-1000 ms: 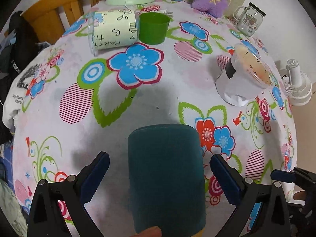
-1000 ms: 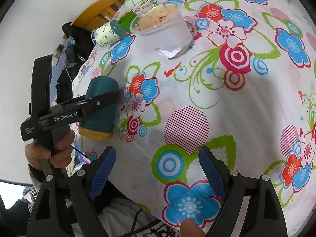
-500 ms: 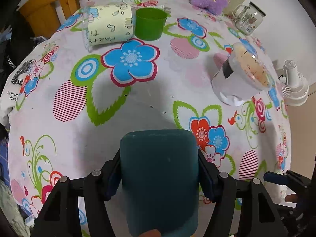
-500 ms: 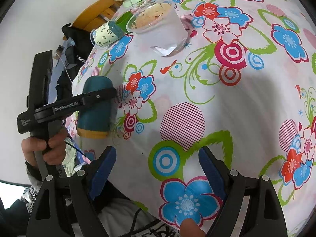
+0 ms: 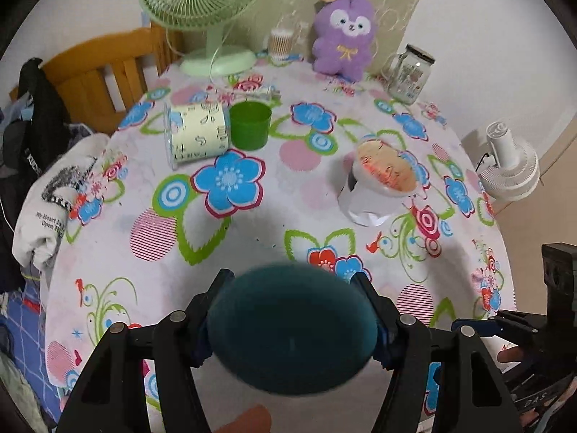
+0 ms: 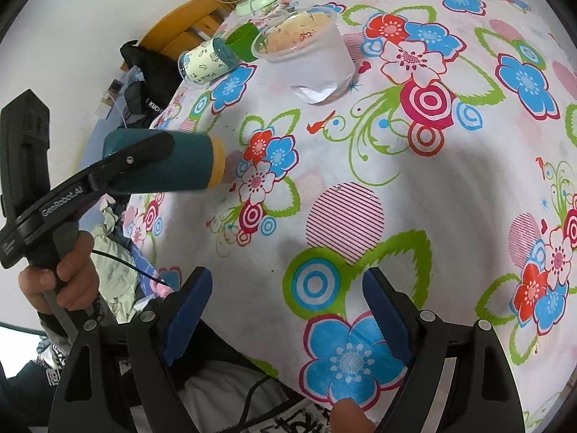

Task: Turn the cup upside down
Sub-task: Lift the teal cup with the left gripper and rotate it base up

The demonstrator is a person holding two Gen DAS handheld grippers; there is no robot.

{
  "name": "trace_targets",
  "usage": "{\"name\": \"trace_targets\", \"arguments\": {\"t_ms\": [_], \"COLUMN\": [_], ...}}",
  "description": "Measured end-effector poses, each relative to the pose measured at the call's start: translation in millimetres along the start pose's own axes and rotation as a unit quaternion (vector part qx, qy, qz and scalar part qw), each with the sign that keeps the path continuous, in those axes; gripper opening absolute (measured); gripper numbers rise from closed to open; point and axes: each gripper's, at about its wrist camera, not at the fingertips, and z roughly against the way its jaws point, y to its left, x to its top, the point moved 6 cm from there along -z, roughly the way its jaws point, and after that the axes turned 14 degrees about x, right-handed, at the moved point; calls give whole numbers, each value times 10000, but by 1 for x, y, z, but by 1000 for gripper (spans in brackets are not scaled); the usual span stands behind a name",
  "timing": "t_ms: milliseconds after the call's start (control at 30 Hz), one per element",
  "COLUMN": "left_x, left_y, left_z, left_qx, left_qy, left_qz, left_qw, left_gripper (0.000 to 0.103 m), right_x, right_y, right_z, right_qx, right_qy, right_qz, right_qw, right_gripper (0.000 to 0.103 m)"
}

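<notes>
My left gripper [image 5: 292,310] is shut on a dark teal cup [image 5: 292,328]. In the left wrist view I see its round closed base end-on. In the right wrist view the teal cup [image 6: 180,166] is held above the table, lying on its side, its yellow-rimmed mouth pointing right over the flowered tablecloth [image 6: 360,180]. The left gripper [image 6: 144,158] clamps the cup's body there. My right gripper [image 6: 285,314] is open and empty near the table's front edge.
A paper cup lying on its side [image 5: 196,135], a green cup [image 5: 250,126], a tilted white plastic tub [image 5: 382,184], a green fan [image 5: 212,3], a purple plush [image 5: 342,38] and a glass jar mug [image 5: 411,72] are on the table. A wooden chair [image 5: 104,68] stands left.
The left gripper closed on the teal cup, lifted it off the table and tipped it from standing mouth-down to lying sideways. The right gripper stayed put.
</notes>
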Motion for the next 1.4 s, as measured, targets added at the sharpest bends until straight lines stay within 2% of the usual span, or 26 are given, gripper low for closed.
{"name": "trace_targets", "arguments": {"t_ms": [233,567,900,1033,1267,1400], "left_x": [-2,-11,-2,-2,-2,-10], "left_y": [3,0,-13,-15,-17,-21], "left_z": [17,22,30,28,13,-5], "left_qx": [-8,53,79,97,423,453], "left_qy": [-157,-125,-273,-247,-340,-135], "left_qz": [-14,-99,-228,-239,-192,-258], "left_qw": [9999,9999,9993,9994,9983,9985], "left_gripper": [68,68,68,68,69,78], "right_x": [-4,-5,-6,-7,-9,-9], "right_y": [5,9,8,4,0,-1], "right_z": [4,2,8,10,9,8], "right_qx": [-37,-34,-54,-47,-33,-42], "right_qy": [-48,-45,-109,-130,-120,-106], "right_qz": [49,112,114,69,9,-2], "right_qw": [10000,9999,9999,9999,9999,9999], "right_gripper": [87,87,87,87,87,87]}}
